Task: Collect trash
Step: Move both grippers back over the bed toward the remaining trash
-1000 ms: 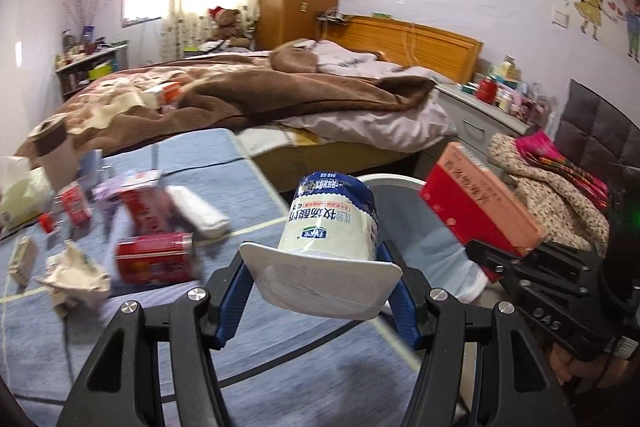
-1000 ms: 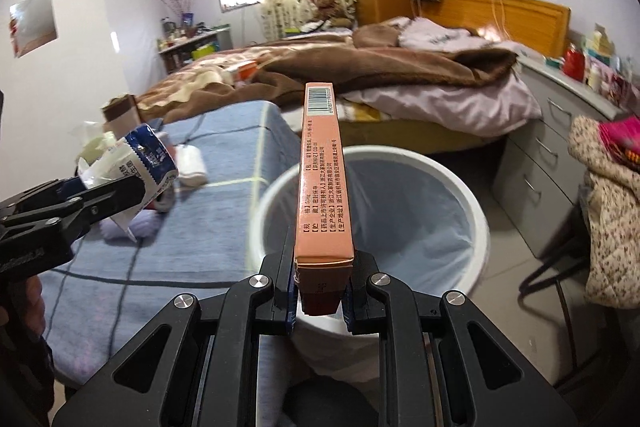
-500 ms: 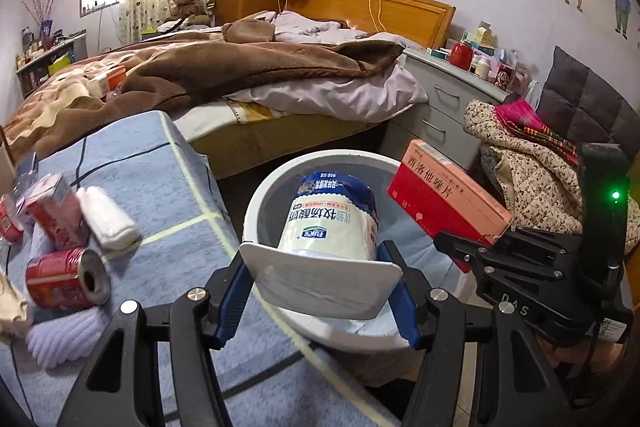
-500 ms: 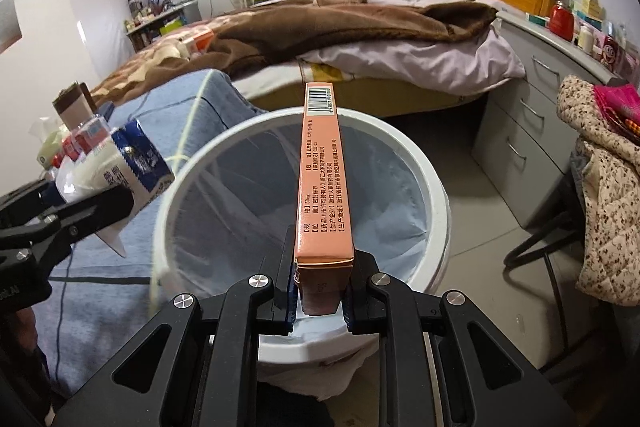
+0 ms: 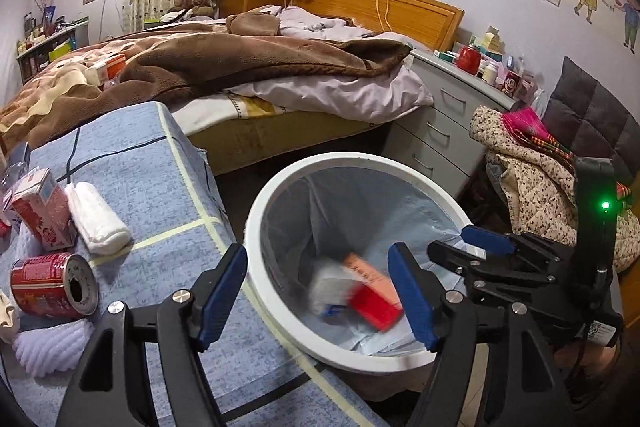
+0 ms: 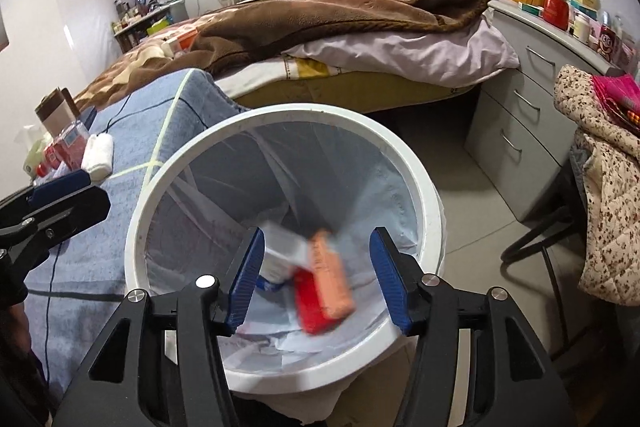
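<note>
A: What is in the bin (image 6: 416,183)?
B: Two things, both smeared by motion: an orange and red box (image 6: 326,281) and a white carton (image 6: 282,251) with some blue on it. Any print is unreadable.
A: And the grippers?
B: The right gripper (image 6: 316,281) has just been opening; its jaws stand apart over the bin, pressing on nothing. The left gripper (image 5: 318,293) has just opened wider too and holds nothing.
A: Anything left on the table (image 5: 132,147)?
B: A red can (image 5: 52,285) lying on its side, a small red carton (image 5: 40,215), a white roll (image 5: 98,219). More lies at the left edge, cut off and hard to name.
</note>
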